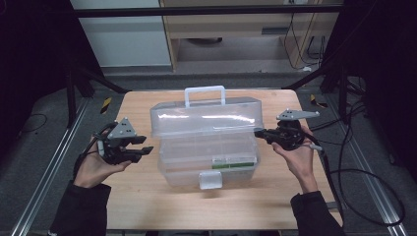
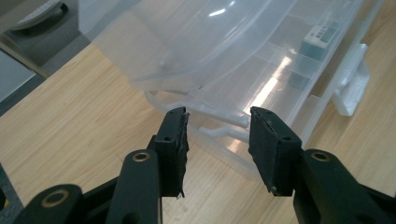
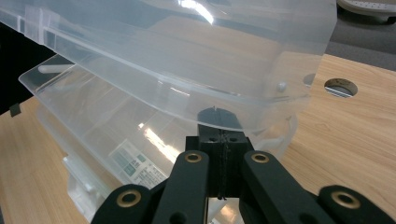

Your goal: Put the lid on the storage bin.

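On bench, clear toolbox (image 1: 206,147) lid (image 1: 206,118) half-raised: R gripper (image 1: 259,132) clenched under lid edge, L gripper (image 1: 146,151) released nearby. Lift slow, steady base w/ L.

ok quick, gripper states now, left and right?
Left gripper: open, holding nothing, beside the clear box.
Right gripper: jaws shut, pressed against the raised lid.
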`<act>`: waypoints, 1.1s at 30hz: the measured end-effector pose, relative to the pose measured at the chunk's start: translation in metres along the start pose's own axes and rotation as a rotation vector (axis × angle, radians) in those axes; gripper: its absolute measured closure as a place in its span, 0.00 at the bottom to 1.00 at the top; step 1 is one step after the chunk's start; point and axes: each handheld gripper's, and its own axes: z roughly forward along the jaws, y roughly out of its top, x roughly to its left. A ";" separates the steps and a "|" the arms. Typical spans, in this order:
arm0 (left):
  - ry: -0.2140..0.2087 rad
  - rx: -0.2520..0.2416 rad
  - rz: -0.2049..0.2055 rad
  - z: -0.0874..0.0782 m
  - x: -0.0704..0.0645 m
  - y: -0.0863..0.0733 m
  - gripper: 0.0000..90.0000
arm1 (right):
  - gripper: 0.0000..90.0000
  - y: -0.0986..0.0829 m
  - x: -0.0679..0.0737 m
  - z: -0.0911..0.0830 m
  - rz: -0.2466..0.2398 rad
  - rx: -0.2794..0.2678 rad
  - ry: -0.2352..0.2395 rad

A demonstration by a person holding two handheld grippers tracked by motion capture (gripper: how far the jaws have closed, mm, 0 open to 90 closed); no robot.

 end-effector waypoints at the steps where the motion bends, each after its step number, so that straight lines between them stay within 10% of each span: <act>1: 0.008 0.000 -0.004 -0.001 0.001 -0.001 0.62 | 1.00 -0.001 0.000 0.000 0.001 -0.001 -0.002; 33: 0.121 -0.067 -0.184 0.013 0.019 -0.034 0.56 | 1.00 -0.039 -0.004 -0.012 0.016 0.019 -0.031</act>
